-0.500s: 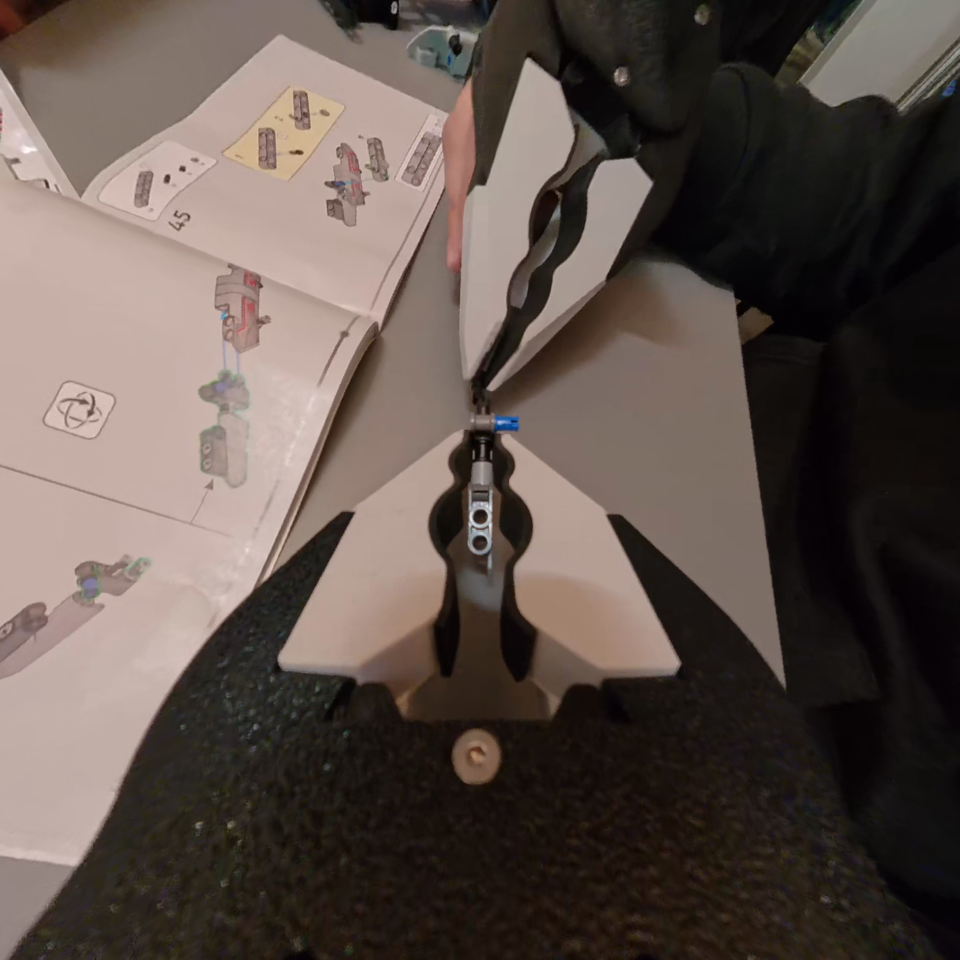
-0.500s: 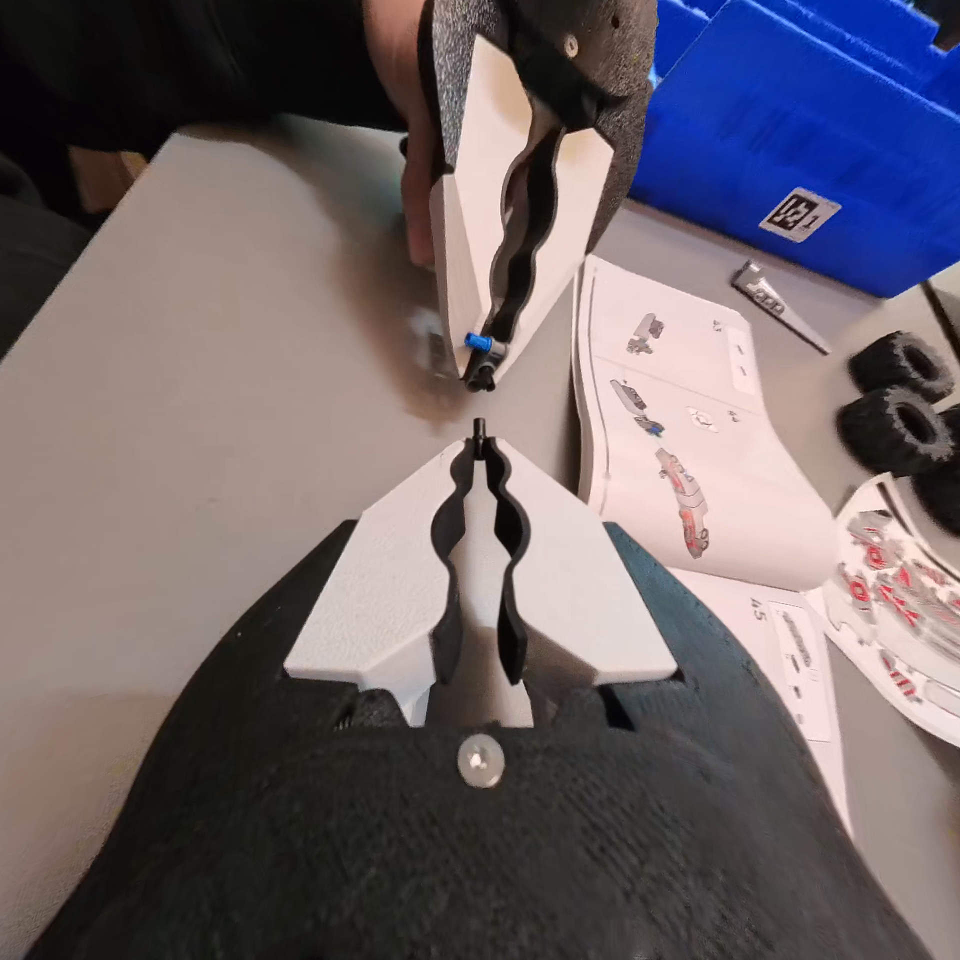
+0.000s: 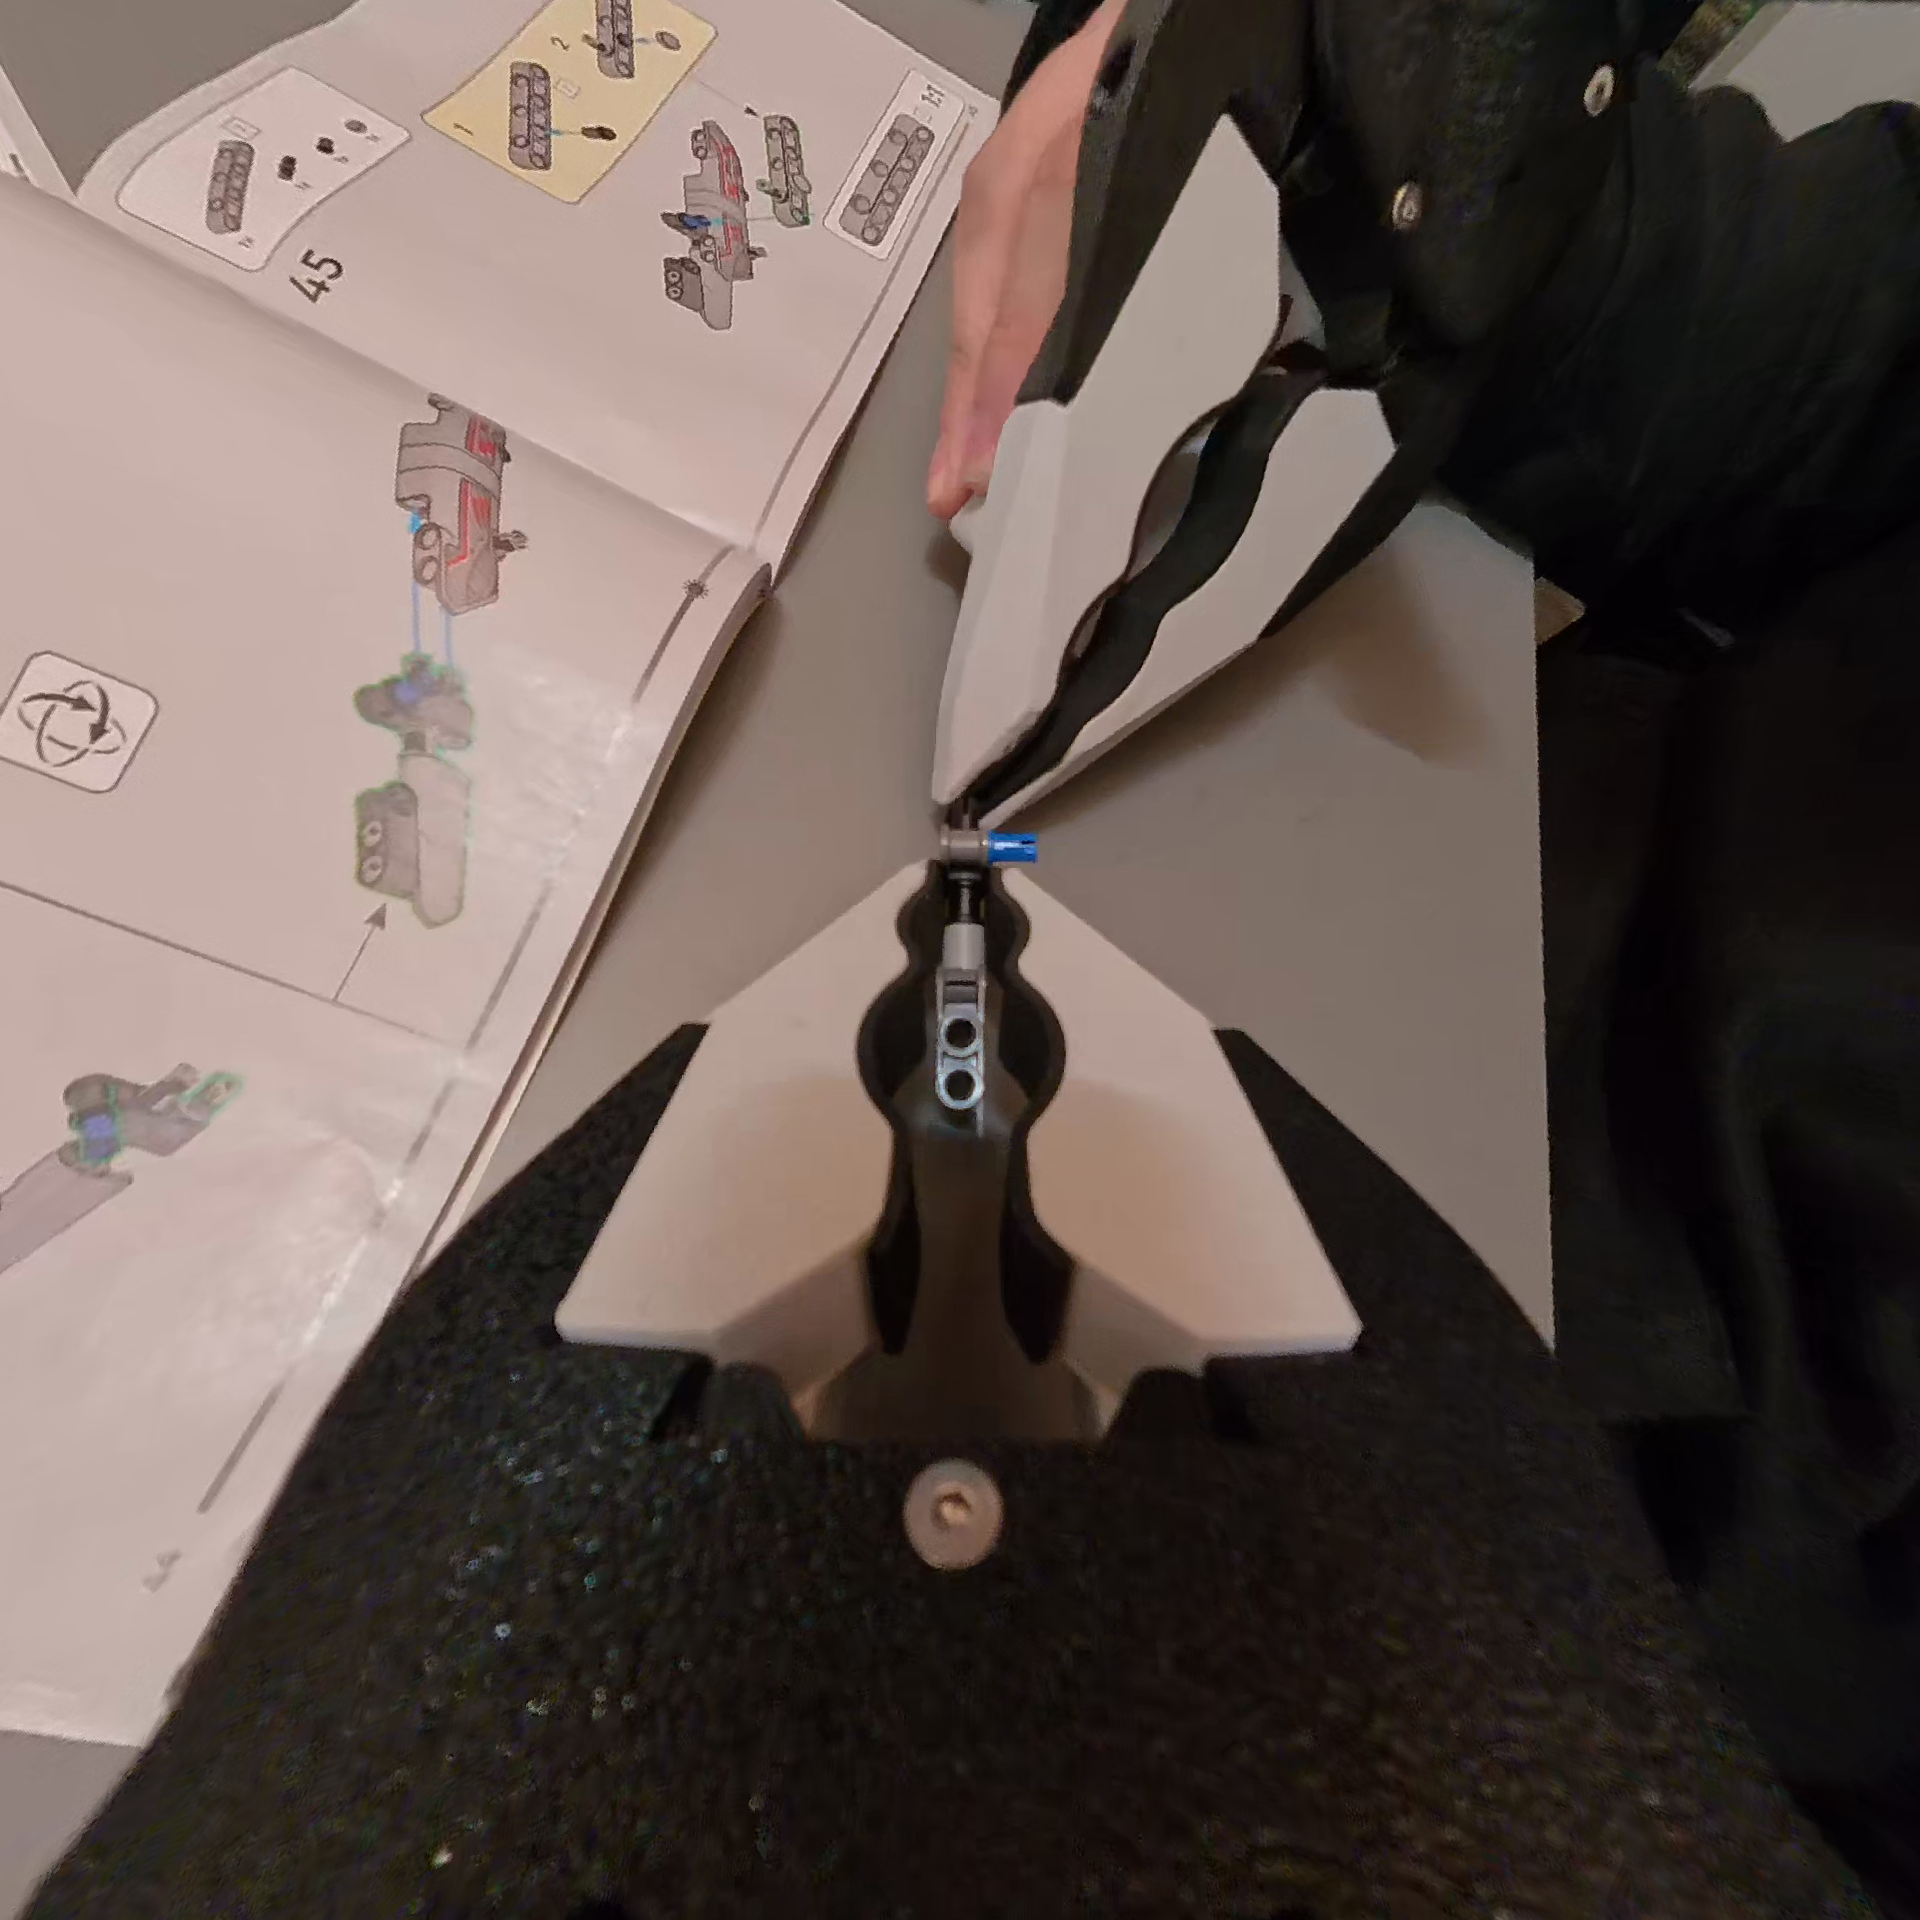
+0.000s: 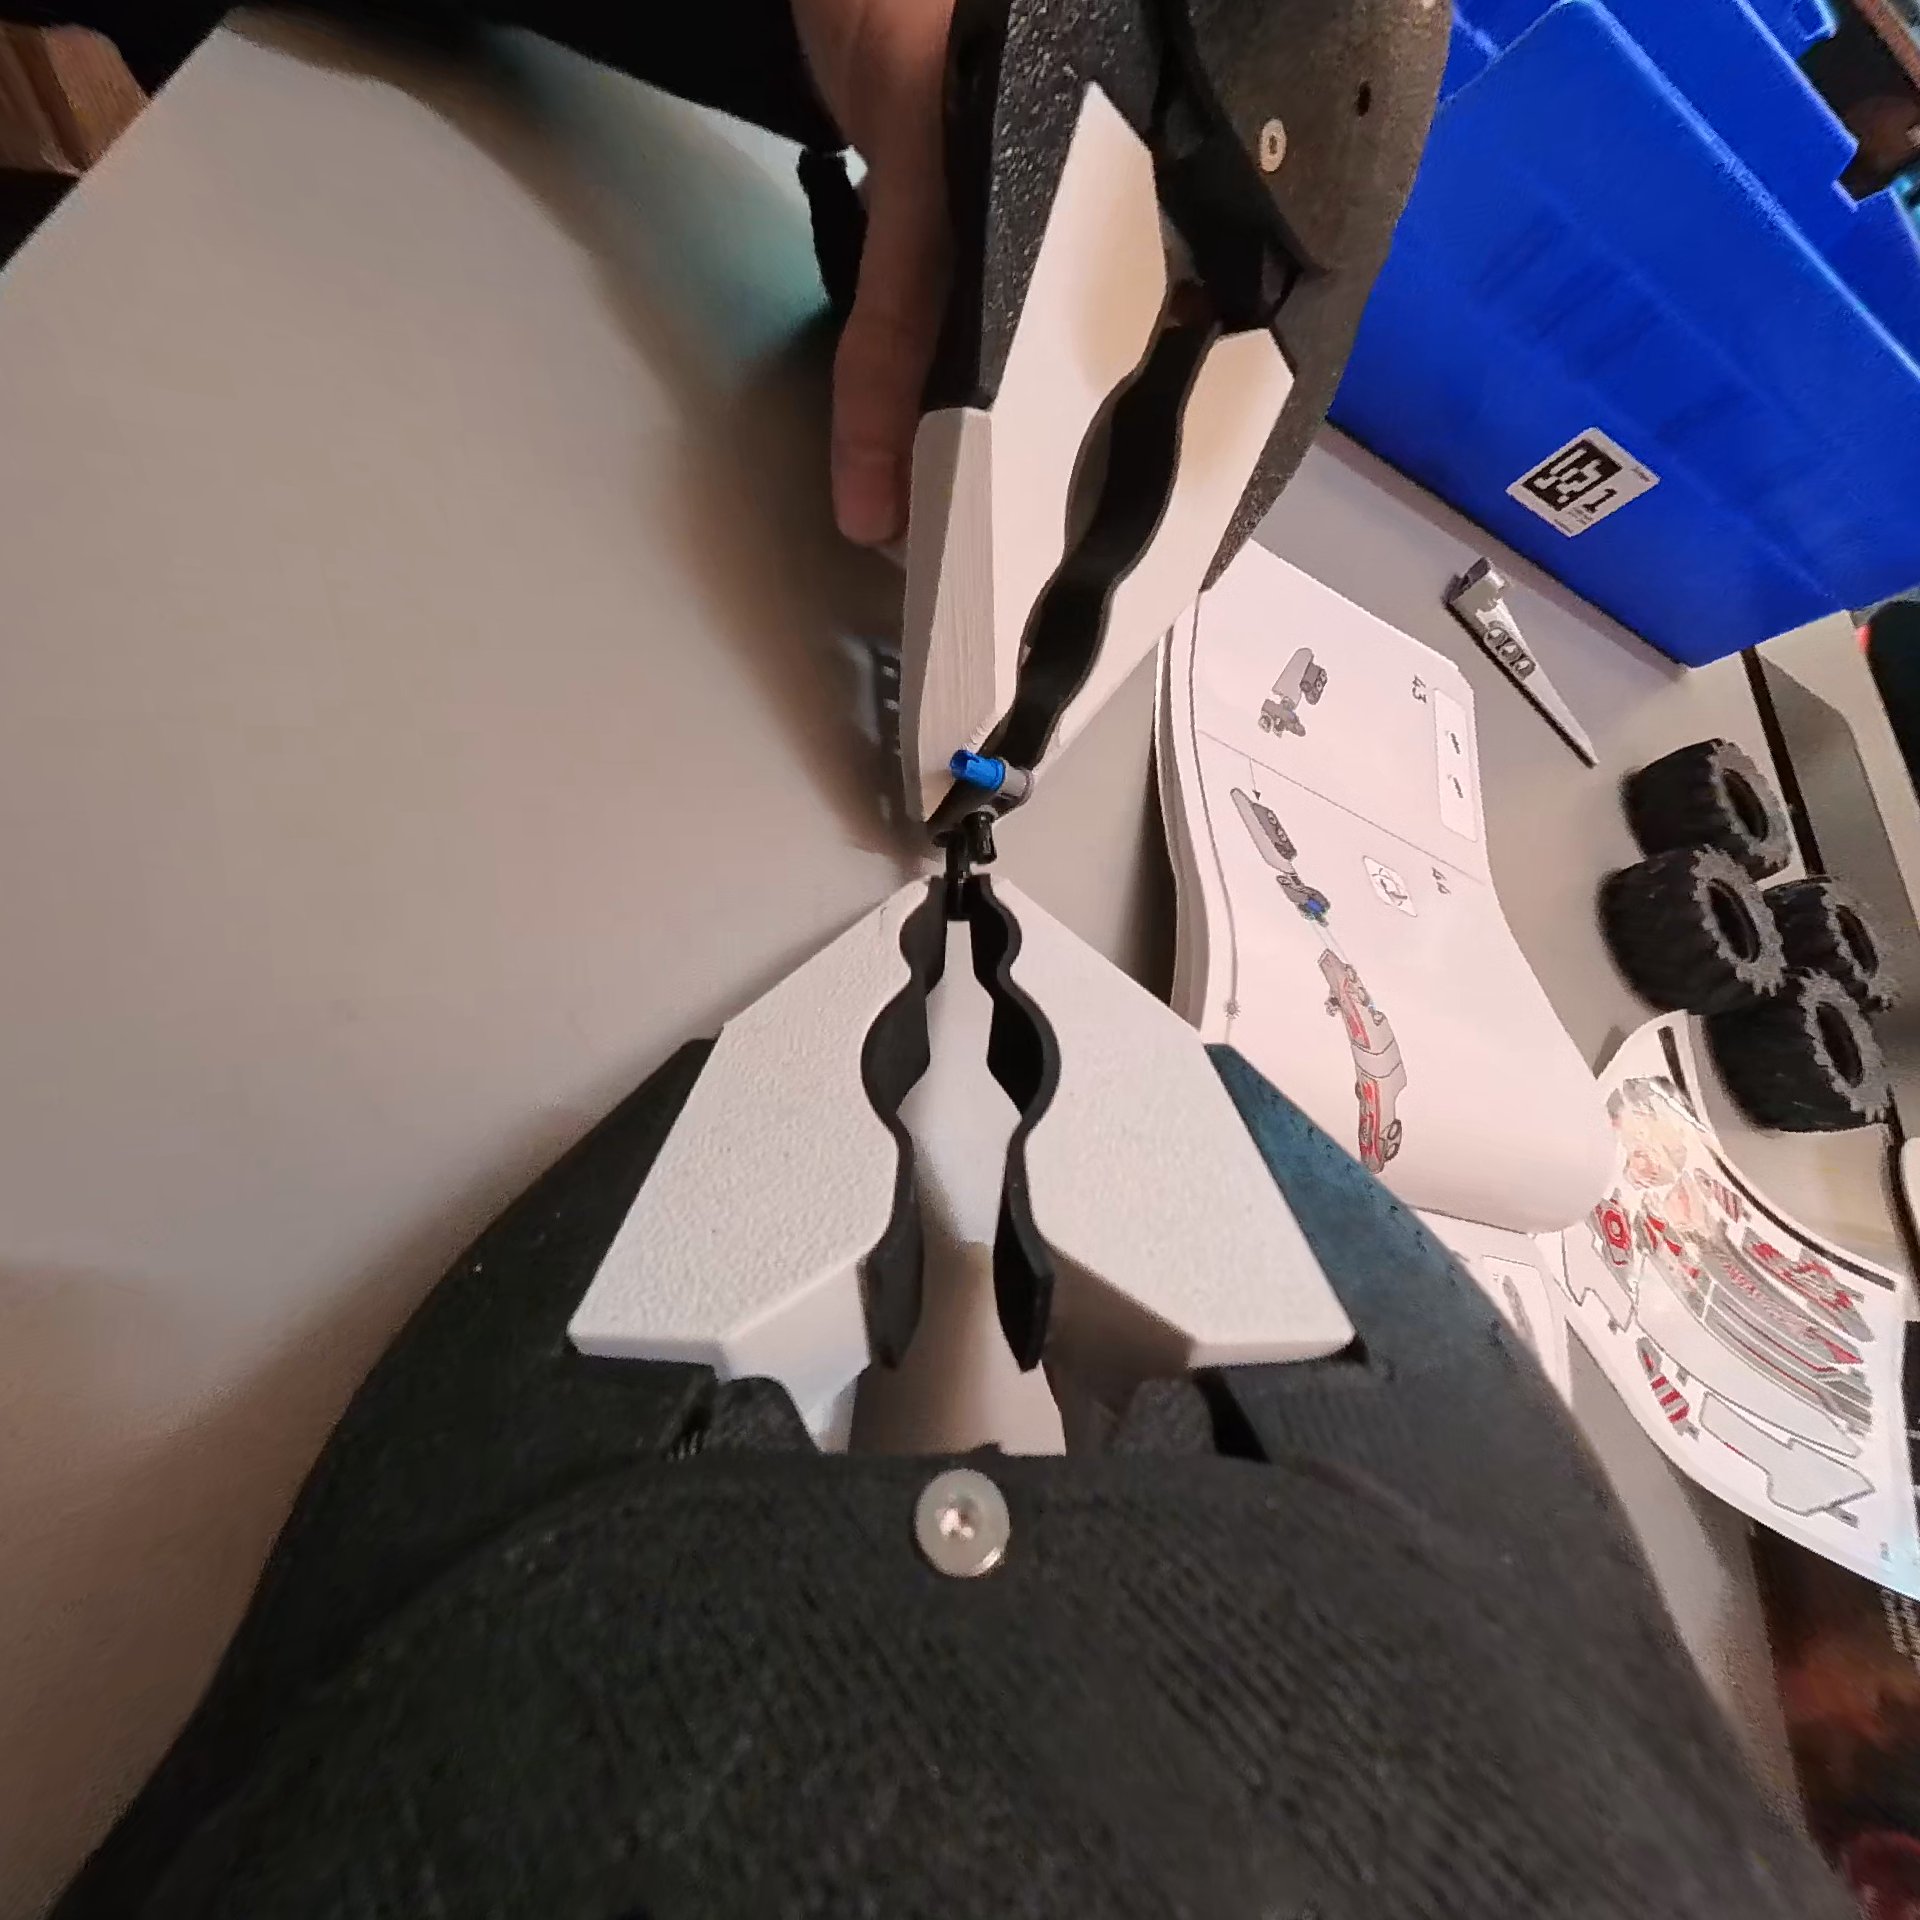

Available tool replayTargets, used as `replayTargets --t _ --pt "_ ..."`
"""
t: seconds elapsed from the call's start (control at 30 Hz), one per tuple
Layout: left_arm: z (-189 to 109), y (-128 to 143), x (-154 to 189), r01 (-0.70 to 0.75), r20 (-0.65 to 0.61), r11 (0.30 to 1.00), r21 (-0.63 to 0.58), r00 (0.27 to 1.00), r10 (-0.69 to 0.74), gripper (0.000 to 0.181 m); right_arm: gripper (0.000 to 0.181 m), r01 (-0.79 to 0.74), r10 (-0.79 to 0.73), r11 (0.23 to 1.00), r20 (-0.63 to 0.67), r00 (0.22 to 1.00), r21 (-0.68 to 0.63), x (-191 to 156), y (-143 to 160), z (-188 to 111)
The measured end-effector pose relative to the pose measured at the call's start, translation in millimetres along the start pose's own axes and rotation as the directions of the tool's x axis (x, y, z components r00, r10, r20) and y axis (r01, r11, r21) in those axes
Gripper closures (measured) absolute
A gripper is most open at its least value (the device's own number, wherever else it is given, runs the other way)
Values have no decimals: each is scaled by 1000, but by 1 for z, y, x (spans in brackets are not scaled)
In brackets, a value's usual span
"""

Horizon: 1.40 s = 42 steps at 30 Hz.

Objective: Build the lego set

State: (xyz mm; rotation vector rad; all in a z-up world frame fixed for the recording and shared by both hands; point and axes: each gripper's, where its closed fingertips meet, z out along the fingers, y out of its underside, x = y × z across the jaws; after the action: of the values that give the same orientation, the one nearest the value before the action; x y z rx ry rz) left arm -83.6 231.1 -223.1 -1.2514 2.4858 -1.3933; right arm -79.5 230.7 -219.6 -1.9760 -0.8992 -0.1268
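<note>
My left gripper (image 3: 966,883) is shut on a small grey lego assembly (image 3: 961,1049): a two-hole beam, a black axle and a grey connector with a blue pin (image 3: 1010,847) at the tip. My right gripper (image 3: 961,810) comes in from above, tip to tip with it. In the right wrist view my right gripper (image 4: 958,883) is shut on a small black pin (image 4: 956,891). The pin's end touches the black underside of the assembly, just below the blue pin (image 4: 975,771), which the left gripper (image 4: 971,805) holds above the grey table (image 4: 416,623).
An open instruction booklet (image 3: 260,727) lies left of the grippers and also shows in the right wrist view (image 4: 1351,935). A blue bin (image 4: 1662,312), black tyres (image 4: 1745,935), a sticker sheet (image 4: 1745,1299) and a grey wedge piece (image 4: 1517,655) lie to the right. Left and right tips are no more than a few centimetres apart.
The two grippers have closed the gap between them. The black pin, which was a little short of the assembly, now touches it.
</note>
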Motion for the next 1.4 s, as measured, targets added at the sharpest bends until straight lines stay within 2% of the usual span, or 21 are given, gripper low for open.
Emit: replayTargets --t 0.13,0.23,0.37,0.47,0.63,0.9,1.0,1.13,1.27,1.4 --pt "-1 -1 -2 28 2 1000 13 1000 -28 176 177 51 -51 999 -31 998 -9 1 0 2" --pt "-2 -1 -3 33 1 999 12 999 -33 176 178 155 -158 987 -80 984 -43 1 -1 3" --pt "-6 -3 -3 36 -12 999 35 999 -36 176 178 312 -327 943 -165 931 -113 5 -4 3" --pt "-12 -7 2 16 -53 997 72 999 -12 176 178 385 -400 916 -215 891 -113 6 -12 0" --pt "-17 -7 11 25 -127 995 96 992 -13 176 178 425 -431 902 -247 868 -83 3 -23 -5" --pt "-16 -5 10 70 -141 994 79 988 -58 176 178 482 -508 861 -248 825 -162 1 -22 -3" --pt "-15 -3 9 65 -129 996 64 990 -56 176 178 493 -526 850 -240 816 -188 0 -21 -1" --pt "-14 -3 7 -51 -67 997 56 996 55 177 178 441 -465 885 -224 856 -150 -2 -21 -2" --pt "-8 6 6 22 -84 1000 -11 996 -23 176 178 493 -526 848 -191 829 -193 -10 -19 5" --pt "-4 4 10 26 -113 1000 -13 993 -27 176 181 453 -457 889 -209 864 -69 -15 -37 4"
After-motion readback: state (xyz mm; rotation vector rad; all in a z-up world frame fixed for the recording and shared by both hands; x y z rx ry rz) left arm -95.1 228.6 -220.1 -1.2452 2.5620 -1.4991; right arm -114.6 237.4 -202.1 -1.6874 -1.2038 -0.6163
